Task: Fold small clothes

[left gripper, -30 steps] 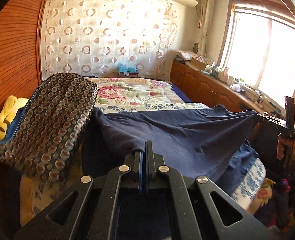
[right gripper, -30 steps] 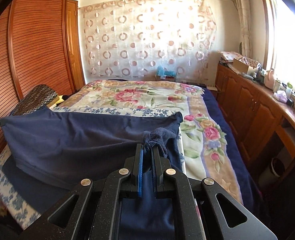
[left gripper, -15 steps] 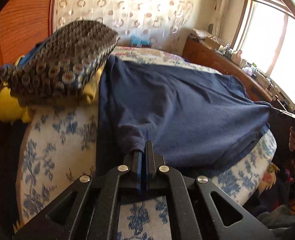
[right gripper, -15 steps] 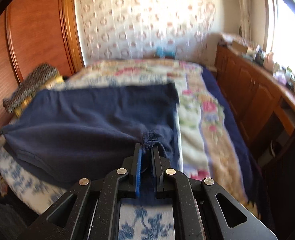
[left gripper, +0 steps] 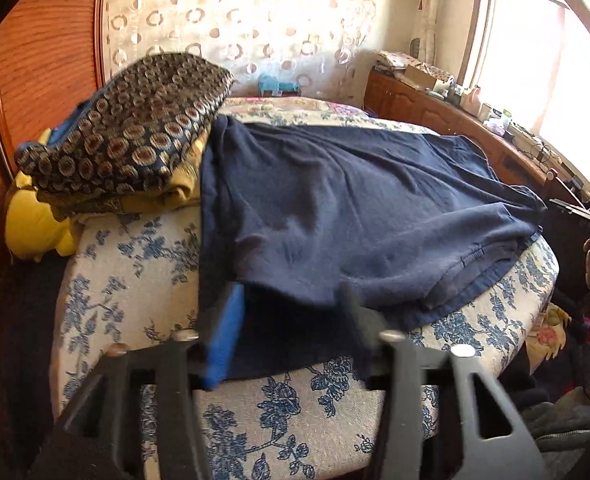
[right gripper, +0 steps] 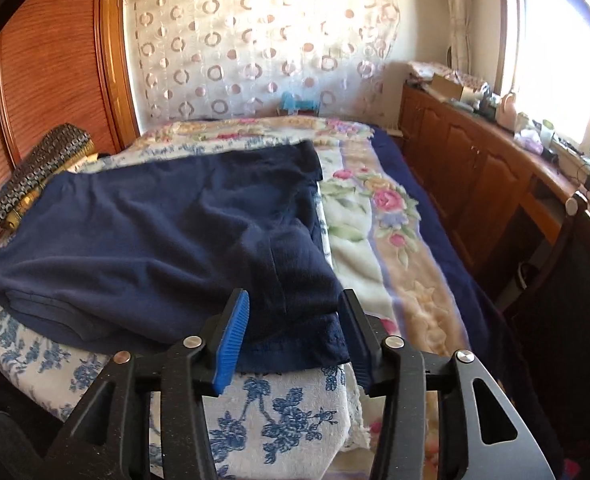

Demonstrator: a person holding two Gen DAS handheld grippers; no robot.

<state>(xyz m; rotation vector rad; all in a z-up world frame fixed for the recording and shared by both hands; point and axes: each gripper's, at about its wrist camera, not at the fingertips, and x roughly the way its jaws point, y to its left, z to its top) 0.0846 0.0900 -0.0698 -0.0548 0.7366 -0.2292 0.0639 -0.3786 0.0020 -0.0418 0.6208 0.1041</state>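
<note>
I see the navy garment [right gripper: 183,240] lying folded across the foot of the bed [right gripper: 279,412], its hem at the near edge. My left tool [left gripper: 291,328] and right tool [right gripper: 295,332] both stand spread wide, holding nothing, at the garment's near corners. A patterned cushion [left gripper: 131,128] sits at the bed's left edge.

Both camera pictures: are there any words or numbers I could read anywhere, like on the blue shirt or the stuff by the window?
No readable text anywhere.
Navy garment: plain, no print or label showing.
Patterned cushion: only circles, no letters.
Boxes and bottles on the wooden cabinet: too small and washed out by window glare to read.
Bedspread: flowers only.
</note>
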